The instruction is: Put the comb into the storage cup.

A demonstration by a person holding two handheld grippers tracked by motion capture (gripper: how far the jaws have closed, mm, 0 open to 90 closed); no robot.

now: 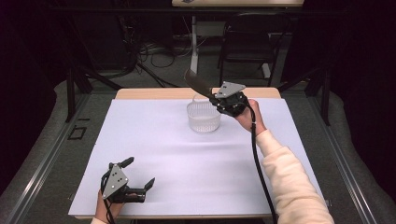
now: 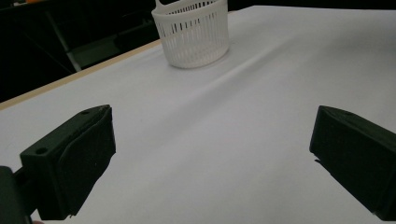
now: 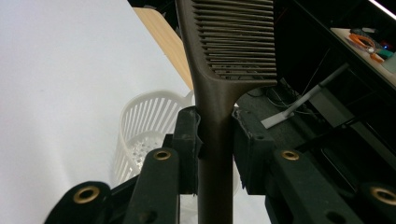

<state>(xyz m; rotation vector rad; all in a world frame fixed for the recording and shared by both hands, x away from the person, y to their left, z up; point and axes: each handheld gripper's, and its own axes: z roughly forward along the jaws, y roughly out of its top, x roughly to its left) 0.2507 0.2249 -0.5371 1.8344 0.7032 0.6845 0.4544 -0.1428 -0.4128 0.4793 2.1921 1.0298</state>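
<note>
My right gripper [image 1: 215,99] is shut on the handle of a dark brown comb [image 1: 197,83], which it holds in the air just above and behind the white slotted basket [image 1: 203,116]. In the right gripper view the comb [image 3: 219,70] runs up between the jaws, its toothed part at the top, with the basket [image 3: 144,126] below and to the left. My left gripper [image 1: 138,172] rests near the table's front left edge, its jaws wide apart with nothing between them. Its own view shows the two fingers [image 2: 74,158] spread over the white sheet and the basket [image 2: 194,32] far ahead.
A white sheet [image 1: 154,154] covers the table; a wooden edge [image 1: 154,93] shows along the back. A black cable [image 1: 259,163] trails from the right gripper over the sleeve. Behind the table stand a dark chair [image 1: 247,42] and a white table leg [image 1: 194,42].
</note>
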